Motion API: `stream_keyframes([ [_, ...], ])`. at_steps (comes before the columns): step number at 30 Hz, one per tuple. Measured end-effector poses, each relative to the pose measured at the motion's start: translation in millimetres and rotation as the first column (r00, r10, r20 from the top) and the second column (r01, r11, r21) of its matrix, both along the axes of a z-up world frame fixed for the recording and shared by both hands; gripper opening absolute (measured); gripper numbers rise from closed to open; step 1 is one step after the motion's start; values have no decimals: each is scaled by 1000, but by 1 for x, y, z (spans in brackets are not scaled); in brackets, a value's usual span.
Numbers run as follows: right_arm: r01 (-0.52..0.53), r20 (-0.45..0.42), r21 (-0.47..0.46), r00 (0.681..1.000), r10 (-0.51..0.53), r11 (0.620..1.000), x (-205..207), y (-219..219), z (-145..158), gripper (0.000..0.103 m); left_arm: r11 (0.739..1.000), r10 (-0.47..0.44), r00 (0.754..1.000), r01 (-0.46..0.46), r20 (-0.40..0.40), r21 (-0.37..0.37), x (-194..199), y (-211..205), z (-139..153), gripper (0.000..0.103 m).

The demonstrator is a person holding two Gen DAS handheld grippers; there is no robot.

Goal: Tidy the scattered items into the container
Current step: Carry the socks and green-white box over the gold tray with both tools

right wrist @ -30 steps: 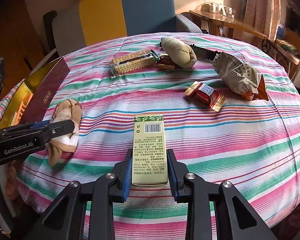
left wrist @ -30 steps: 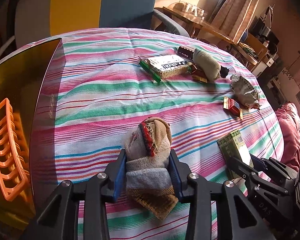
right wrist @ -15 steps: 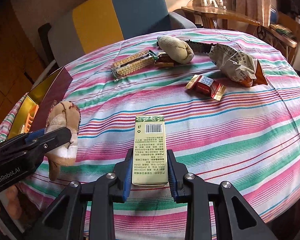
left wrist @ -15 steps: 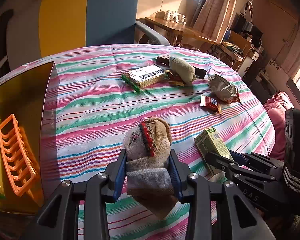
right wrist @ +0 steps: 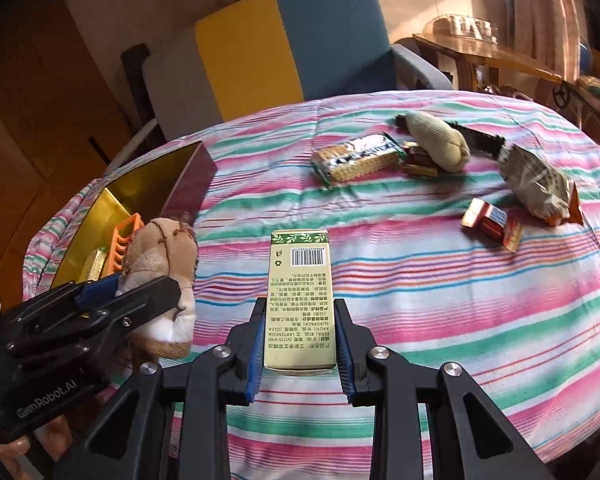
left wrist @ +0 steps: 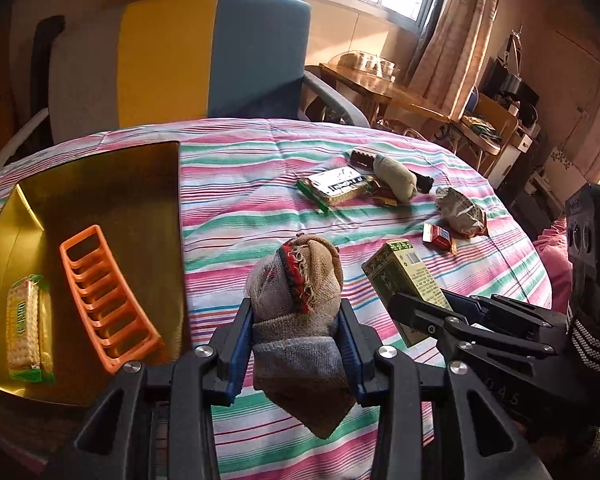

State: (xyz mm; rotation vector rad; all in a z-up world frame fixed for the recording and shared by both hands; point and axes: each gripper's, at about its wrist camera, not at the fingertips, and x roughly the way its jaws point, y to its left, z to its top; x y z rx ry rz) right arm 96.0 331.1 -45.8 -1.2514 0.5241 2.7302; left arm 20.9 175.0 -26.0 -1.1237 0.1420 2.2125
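**Two loads in the air, one box to share**

Left wrist view: the left tongs (left wrist: 296, 344) pinch a rolled sock (left wrist: 298, 304) across its middle, with the loose toe end hanging below the pads. That slack tail can snag the near wall of the gold box (left wrist: 100, 196), which sits at about nine o'clock from the sock, and drag the bundle out of the grip. Inside the box an orange rack (left wrist: 108, 300) and a biscuit pack (left wrist: 28, 328) already fill the near end, so a careless drop may land on the rack and roll back out. The right tongs (left wrist: 424, 312) hover at three o'clock, just beside the sock; both heading for the box at once risks a knock.

Right wrist view: the right tongs (right wrist: 300, 340) squeeze a green carton (right wrist: 300, 292) only at its lower end, most of it jutting forward. A bump at the far tip, or a quick swing, can lever it loose. The left tongs (right wrist: 140, 300) lie at nine o'clock, between carton and box (right wrist: 148, 176). Left on the striped bench (right wrist: 460, 320) at one o'clock are a wafer pack (right wrist: 356, 158), another sock (right wrist: 440, 146), a crumpled bag (right wrist: 540, 184) and a red packet (right wrist: 492, 224).
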Motion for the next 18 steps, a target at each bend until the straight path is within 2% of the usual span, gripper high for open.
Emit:
stream_keyframes([
  [6,-119,-49,-16,992,119,993,-32,-39,21,30,992,121,993,-121,-1,20,-25,-47,9,40],
  [12,-237,-81,-22,969,234,971,-69,-85,36,30,970,242,970,-242,8,12,-57,-96,8,40],
  [18,-313,-64,-20,948,312,949,-109,-123,35,30,950,311,950,-310,10,-23,-82,-128,-1,40],
])
